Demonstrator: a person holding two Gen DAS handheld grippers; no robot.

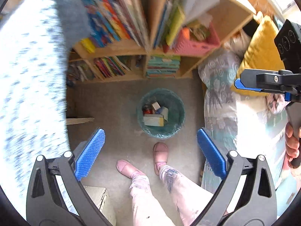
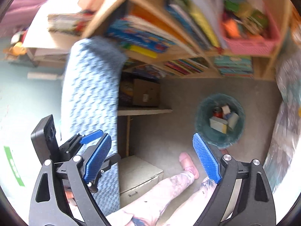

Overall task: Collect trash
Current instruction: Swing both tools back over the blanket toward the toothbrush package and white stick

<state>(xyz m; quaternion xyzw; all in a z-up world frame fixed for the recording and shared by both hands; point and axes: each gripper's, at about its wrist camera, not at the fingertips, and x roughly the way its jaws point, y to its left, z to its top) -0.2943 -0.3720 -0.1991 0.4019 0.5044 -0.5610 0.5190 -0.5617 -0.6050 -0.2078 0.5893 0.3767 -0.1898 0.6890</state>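
Note:
A teal lined bin (image 1: 161, 134) stands on the grey carpet below both grippers. Inside lie several pieces of trash, among them a white and yellow box (image 1: 153, 121) and a red can (image 1: 146, 111). My left gripper (image 1: 150, 131) hangs high above the bin, pointing almost straight down, its jaws wide open with nothing between them. The right wrist view has the same bin (image 2: 199, 120) to the right of my right gripper (image 2: 152, 135), which is also open and empty. A hand (image 1: 291, 145) holds the right gripper's handle at the right edge.
A wooden bookshelf (image 1: 120, 49) full of books, with a pink basket (image 1: 197, 45), stands behind the bin. A bed with a patterned cover (image 1: 216, 98) and a yellow pillow (image 1: 259, 52) lies to the right. Blurred blue-and-white fabric (image 1: 32, 75) fills the left. The person's legs and pink shoes (image 1: 160, 154) stand near the bin.

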